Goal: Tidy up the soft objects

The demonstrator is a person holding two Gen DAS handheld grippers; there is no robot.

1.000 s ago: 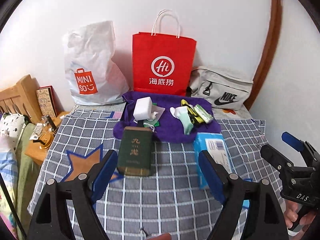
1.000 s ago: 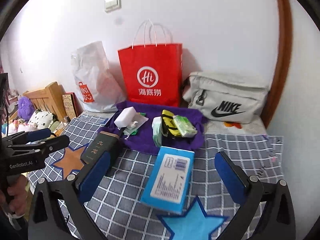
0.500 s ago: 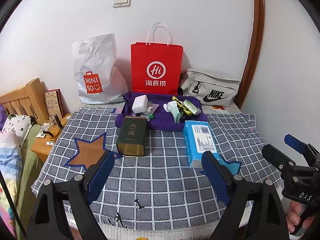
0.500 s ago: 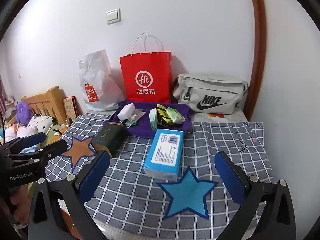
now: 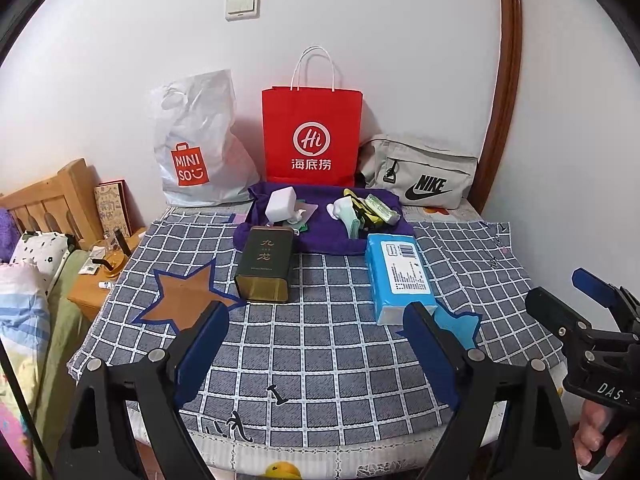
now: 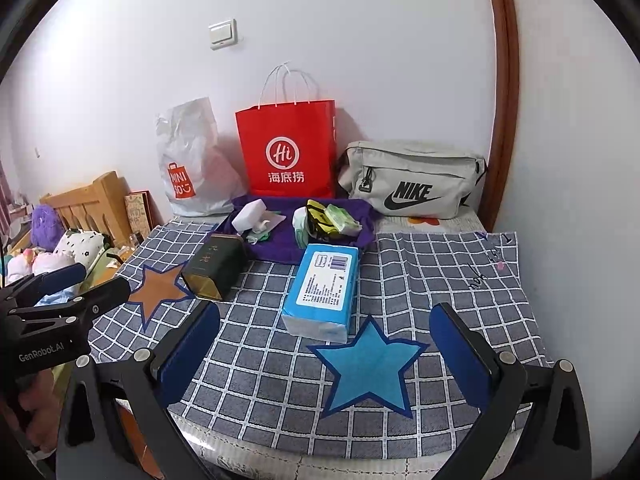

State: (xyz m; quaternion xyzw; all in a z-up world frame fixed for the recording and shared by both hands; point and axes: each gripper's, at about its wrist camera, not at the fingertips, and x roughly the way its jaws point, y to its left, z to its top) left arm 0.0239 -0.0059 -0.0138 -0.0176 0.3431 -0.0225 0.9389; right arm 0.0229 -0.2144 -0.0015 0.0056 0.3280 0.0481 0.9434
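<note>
Left wrist view shows the left gripper (image 5: pixel 316 338) with its fingers (image 5: pixel 202 350) spread wide and nothing between them, held above the near edge of the checked cloth (image 5: pixel 320 344). Right wrist view shows the right gripper (image 6: pixel 324 338) likewise spread and empty, over the blue star patch (image 6: pixel 368 368). Against the frames of a second ago, both cameras have drawn back and risen: the objects now sit smaller and farther off, and the whole cloth edge has come into sight. None of the objects has shifted meanwhile. The blue tissue pack (image 5: pixel 398 276) lies flat on the cloth, well ahead of the right gripper; the dark green tin (image 5: pixel 266 264) stands beside it to the left. Behind them, the purple cloth (image 5: pixel 324 236) carries a white block (image 5: pixel 280 204) and a cluster of small packets (image 5: pixel 362 210). The red paper bag (image 5: pixel 312 136), the white plastic bag (image 5: pixel 198 148) and the grey waist bag (image 5: pixel 424 178) stand against the wall. The withdrawal, in the inspector's judgement, fits either a pause between placements or a finished arrangement; the frames do not settle which.
</note>
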